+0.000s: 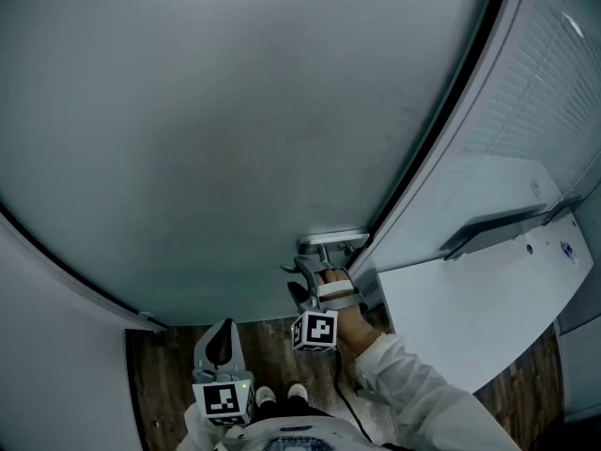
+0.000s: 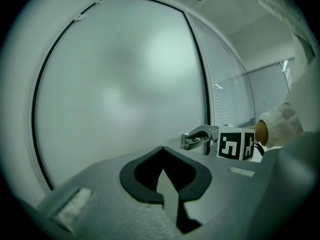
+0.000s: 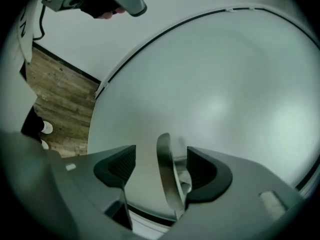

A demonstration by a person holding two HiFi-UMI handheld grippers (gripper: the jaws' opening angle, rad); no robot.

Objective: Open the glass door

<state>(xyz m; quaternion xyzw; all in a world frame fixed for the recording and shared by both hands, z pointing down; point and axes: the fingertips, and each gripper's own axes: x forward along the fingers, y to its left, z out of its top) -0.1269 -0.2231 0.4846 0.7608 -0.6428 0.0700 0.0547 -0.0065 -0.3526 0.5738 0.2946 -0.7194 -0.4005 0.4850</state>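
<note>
Glass door (image 1: 235, 111): frosted, likely heavy, breakable. Lever handle (image 1: 331, 244) at door's right edge: stiff, slick metal; grip there. Your right tongs (image 3: 160, 160): spread around handle, not pinching. Your left tongs (image 2: 163, 156): pressed together.

Grey left claw (image 1: 222, 338) and right claw (image 1: 315, 272), dark pads (image 3: 117, 166); black-and-white marker cube (image 1: 315, 331) on each; white sleeve (image 1: 423, 393); thin black cable (image 1: 340, 383).

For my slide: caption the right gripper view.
Open right gripper straddles the metal handle of the frosted glass door.
</note>
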